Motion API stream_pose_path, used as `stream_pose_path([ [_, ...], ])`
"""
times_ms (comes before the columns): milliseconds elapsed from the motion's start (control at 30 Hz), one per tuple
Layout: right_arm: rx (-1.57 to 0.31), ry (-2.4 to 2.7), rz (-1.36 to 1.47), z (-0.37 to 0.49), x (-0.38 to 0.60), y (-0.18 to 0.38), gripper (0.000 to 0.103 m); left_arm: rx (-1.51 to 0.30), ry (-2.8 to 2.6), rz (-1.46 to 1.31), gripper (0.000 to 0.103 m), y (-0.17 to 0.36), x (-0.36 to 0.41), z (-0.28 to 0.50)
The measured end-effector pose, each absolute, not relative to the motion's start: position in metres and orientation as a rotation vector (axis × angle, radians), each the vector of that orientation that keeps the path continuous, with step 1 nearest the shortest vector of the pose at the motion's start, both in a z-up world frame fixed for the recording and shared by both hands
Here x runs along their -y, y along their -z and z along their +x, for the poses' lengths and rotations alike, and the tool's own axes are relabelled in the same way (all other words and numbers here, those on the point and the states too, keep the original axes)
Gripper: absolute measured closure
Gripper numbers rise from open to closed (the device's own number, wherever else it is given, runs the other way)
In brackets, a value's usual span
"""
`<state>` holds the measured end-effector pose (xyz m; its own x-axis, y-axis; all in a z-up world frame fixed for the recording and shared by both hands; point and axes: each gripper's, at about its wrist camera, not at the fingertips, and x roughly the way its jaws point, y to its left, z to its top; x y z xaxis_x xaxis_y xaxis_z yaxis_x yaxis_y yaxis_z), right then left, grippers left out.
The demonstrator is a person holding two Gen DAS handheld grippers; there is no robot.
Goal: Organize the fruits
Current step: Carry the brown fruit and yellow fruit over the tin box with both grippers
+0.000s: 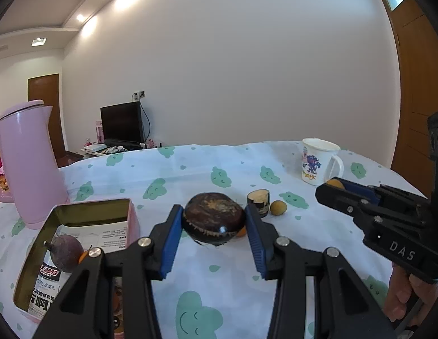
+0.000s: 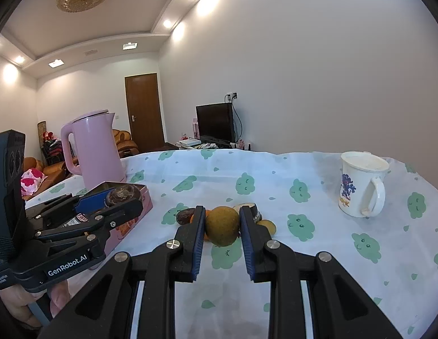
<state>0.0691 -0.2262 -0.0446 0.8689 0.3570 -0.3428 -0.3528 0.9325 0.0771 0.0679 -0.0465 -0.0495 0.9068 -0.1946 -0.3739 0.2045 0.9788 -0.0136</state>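
Observation:
My left gripper (image 1: 213,217) is shut on a dark brown fruit (image 1: 213,217) and holds it above the cloth. In the right wrist view the left gripper (image 2: 121,197) hangs over the pink tin box (image 2: 139,206). My right gripper (image 2: 221,223) is shut on a yellow-brown round fruit (image 2: 222,225); it also shows at the right of the left wrist view (image 1: 333,188). The pink tin box (image 1: 77,209) holds a purple fruit (image 1: 65,252). A cut dark fruit piece (image 1: 259,201) and a small yellow fruit (image 1: 278,207) lie on the cloth.
A pink kettle (image 1: 29,163) stands behind the tin at the left. A white printed mug (image 1: 317,161) stands at the far right, also in the right wrist view (image 2: 360,186). More small fruits (image 2: 185,216) lie behind my right fingers. The table has a cloud-print cloth (image 1: 219,296).

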Motion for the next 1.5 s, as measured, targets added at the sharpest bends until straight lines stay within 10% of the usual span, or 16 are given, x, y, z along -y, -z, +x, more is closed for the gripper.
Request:
stream_pose_path([
  [1500, -0.366, -0.472, -0.071, 0.080, 0.152, 0.044, 0.077, -0.435, 0.108, -0.020, 0.057, 0.053, -0.006, 0.058],
])
